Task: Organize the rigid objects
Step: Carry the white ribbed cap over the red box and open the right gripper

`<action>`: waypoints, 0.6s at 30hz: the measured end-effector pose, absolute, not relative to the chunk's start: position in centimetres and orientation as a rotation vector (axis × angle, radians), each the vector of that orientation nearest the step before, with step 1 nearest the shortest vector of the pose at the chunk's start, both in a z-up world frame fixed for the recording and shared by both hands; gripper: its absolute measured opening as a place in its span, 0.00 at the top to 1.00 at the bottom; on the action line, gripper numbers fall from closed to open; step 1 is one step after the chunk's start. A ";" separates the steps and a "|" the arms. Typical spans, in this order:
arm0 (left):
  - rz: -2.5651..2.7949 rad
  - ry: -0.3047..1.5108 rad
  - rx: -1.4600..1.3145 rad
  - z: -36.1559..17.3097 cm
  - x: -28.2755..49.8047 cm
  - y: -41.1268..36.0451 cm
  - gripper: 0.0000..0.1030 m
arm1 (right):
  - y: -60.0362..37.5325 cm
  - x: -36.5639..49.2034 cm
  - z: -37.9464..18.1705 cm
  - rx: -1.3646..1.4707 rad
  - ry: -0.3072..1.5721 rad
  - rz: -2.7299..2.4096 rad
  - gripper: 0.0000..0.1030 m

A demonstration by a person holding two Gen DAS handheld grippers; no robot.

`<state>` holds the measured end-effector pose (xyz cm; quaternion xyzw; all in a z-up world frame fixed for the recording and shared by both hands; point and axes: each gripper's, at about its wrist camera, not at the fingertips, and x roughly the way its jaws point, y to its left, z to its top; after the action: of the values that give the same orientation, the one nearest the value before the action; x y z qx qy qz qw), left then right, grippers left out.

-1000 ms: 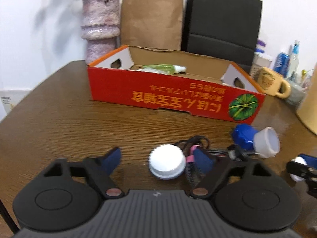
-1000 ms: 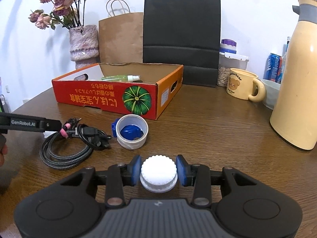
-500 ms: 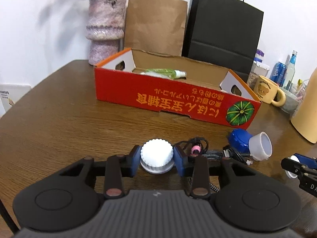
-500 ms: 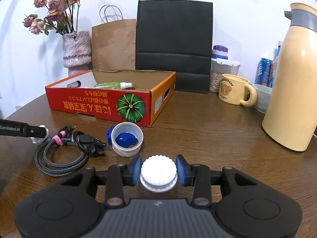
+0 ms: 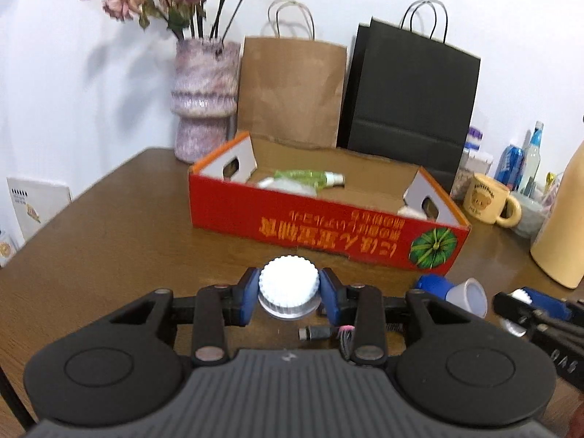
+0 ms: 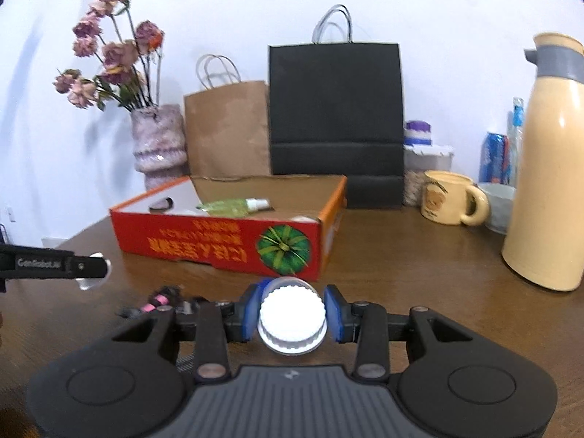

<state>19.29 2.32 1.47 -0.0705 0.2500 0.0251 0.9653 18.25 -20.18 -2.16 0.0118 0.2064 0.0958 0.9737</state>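
Observation:
My left gripper [image 5: 288,292] is shut on a white ribbed-cap jar [image 5: 288,286] and holds it above the table in front of the red cardboard box [image 5: 321,224]. My right gripper [image 6: 291,315] is shut on a second white ribbed-cap jar [image 6: 291,319], also lifted, near the box's pumpkin-printed corner [image 6: 284,246]. The box holds a green spray bottle [image 5: 310,177] and some white items. A blue and white cup [image 5: 452,290] lies on its side on the table. The right gripper shows at the right edge of the left wrist view [image 5: 529,310].
A coiled black cable [image 6: 160,301] with a pink tie lies on the table. Behind the box stand a vase [image 5: 204,98], a brown paper bag [image 5: 292,91] and a black bag [image 5: 412,91]. A yellow mug [image 6: 450,197] and a cream thermos [image 6: 547,182] stand at right.
My left gripper closed on its white jar and lifted it off the table. Both grippers rose and moved toward the box with their jars.

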 end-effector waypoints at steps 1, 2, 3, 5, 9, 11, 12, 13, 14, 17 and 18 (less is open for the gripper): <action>0.053 0.496 -0.140 1.8 19.3 2.3 0.64 | -19.8 18.3 -2.0 0.021 0.413 0.201 0.64; 0.055 0.487 -0.141 2.2 19.3 2.2 0.64 | -19.5 18.3 -1.8 0.019 0.410 0.208 0.64; 0.056 0.480 -0.142 2.5 19.3 2.2 0.64 | -19.1 18.3 -1.5 0.019 0.404 0.216 0.64; 0.063 0.464 -0.142 3.4 19.5 2.1 0.64 | -18.6 18.5 -1.0 0.022 0.393 0.229 0.64; 0.081 0.415 -0.137 5.1 20.2 1.7 0.64 | -17.8 19.1 0.5 0.038 0.364 0.252 0.64; 0.084 0.394 -0.143 5.8 20.6 1.6 0.64 | -17.5 19.5 1.5 0.039 0.337 0.253 0.64; 0.090 0.385 -0.147 6.1 20.8 1.6 0.64 | -17.4 19.7 1.9 0.041 0.327 0.257 0.64; 0.097 0.376 -0.155 6.4 21.0 1.6 0.64 | -17.3 20.0 2.3 0.043 0.317 0.258 0.64; 0.101 0.372 -0.164 6.6 21.3 1.7 0.64 | -17.2 20.3 2.7 0.046 0.305 0.258 0.64; 0.120 0.363 -0.189 6.9 22.1 1.9 0.64 | -17.0 21.3 3.5 0.062 0.281 0.259 0.64; 0.130 0.359 -0.193 7.0 22.5 2.0 0.64 | -16.8 21.7 3.8 0.064 0.273 0.256 0.64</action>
<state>22.45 2.03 6.96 -0.0958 0.1781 0.0647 0.9772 21.66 -16.85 3.79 0.0320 0.1356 0.1271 0.9821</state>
